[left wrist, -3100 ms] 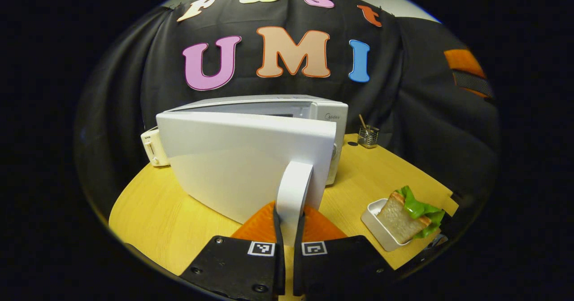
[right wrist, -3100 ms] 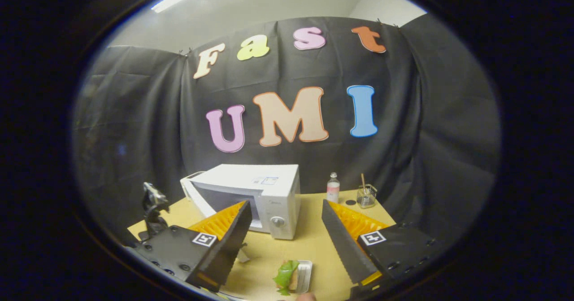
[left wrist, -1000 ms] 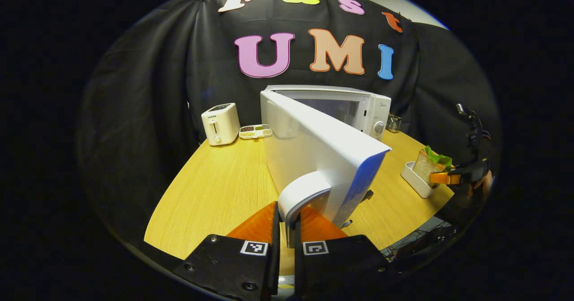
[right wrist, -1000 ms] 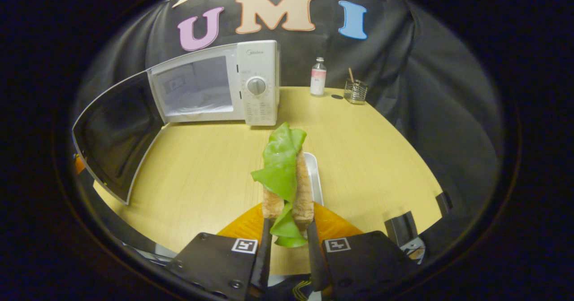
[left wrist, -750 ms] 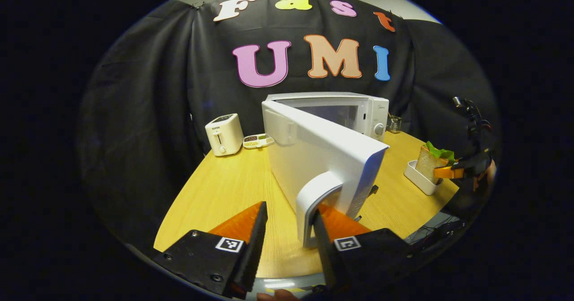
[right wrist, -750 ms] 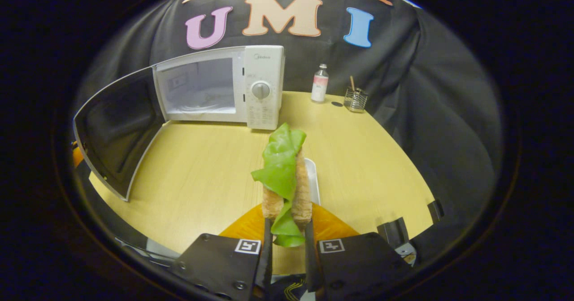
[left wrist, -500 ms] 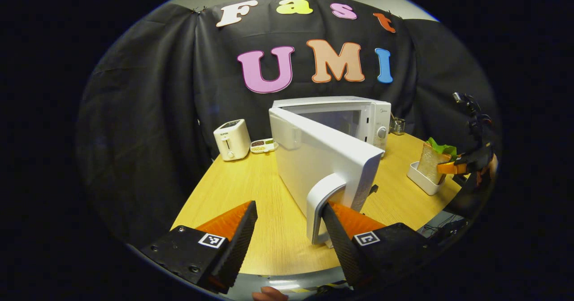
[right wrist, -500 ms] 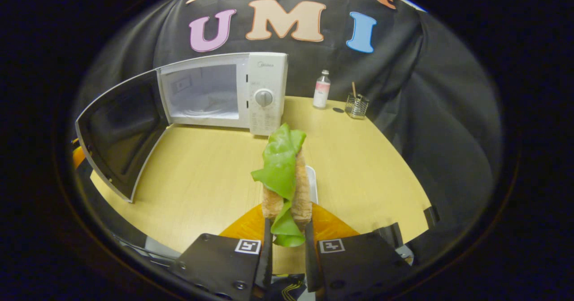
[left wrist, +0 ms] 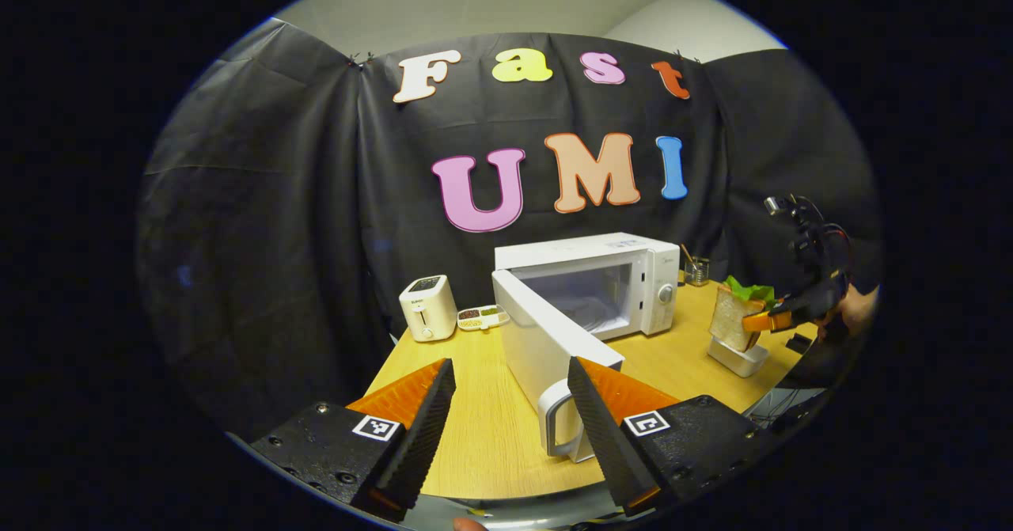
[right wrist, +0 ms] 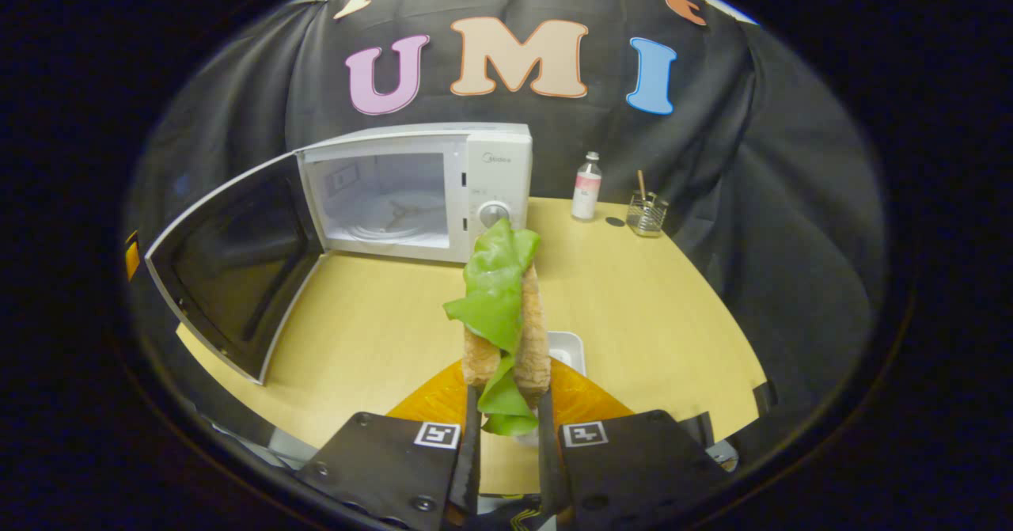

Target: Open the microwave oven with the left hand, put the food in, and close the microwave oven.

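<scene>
Right gripper view shows your right hand-held gripper (right wrist: pixel 506 428) pinching the sandwich (right wrist: pixel 506 317) upright above the desk (right wrist: pixel 633 301), facing the open microwave (right wrist: pixel 419 191). Your left hand-held gripper (left wrist: pixel 506 412) stands spread wide, holding nothing, near the door handle (left wrist: pixel 556 428).

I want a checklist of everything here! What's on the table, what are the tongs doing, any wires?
Surface: round wooden table, bare in the middle.
Job's things: microwave with door swung wide; sandwich lifted above its white tray.
Clutter: toaster, snack dish, bottle, wire cup.
Grippers: left tongs open, clear of the door handle; right tongs shut on the sandwich.
Cables: some beyond the table's edge.
Surroundings: black cloth wall.
</scene>
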The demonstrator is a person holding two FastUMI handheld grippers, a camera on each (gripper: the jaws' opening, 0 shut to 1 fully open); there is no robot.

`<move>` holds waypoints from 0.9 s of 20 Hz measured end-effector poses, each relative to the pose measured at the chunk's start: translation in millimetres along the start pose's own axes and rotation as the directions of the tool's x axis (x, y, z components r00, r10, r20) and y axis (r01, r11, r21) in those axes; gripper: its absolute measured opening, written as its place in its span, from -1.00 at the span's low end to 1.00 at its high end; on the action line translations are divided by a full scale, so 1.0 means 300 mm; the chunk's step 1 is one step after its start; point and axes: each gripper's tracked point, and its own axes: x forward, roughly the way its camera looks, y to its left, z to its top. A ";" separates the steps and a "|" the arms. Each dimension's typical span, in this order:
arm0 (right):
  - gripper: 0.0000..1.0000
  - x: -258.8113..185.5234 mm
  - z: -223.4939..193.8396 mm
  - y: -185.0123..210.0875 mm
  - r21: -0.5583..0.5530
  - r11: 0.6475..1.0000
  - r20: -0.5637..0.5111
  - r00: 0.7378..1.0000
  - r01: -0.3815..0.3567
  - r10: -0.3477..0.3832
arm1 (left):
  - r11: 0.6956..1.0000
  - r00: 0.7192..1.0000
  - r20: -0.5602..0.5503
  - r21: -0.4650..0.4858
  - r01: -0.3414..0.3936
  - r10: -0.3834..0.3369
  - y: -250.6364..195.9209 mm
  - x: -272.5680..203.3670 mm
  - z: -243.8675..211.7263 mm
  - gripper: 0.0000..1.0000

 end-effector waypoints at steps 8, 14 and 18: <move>-0.44 0.061 0.116 0.281 0.193 0.967 -0.011 0.985 -0.164 0.170 | 0.996 0.998 0.063 -0.082 -0.026 0.031 -0.008 0.058 0.118 0.83; -0.44 0.212 0.186 0.464 0.424 0.876 -0.036 0.962 -0.229 0.269 | 0.992 0.997 0.062 -0.118 -0.039 0.047 -0.006 0.080 0.133 0.82; -0.44 0.347 0.236 0.584 0.579 0.785 -0.037 0.955 -0.221 0.296 | 0.992 0.997 0.048 -0.114 -0.057 0.063 0.011 0.085 0.129 0.74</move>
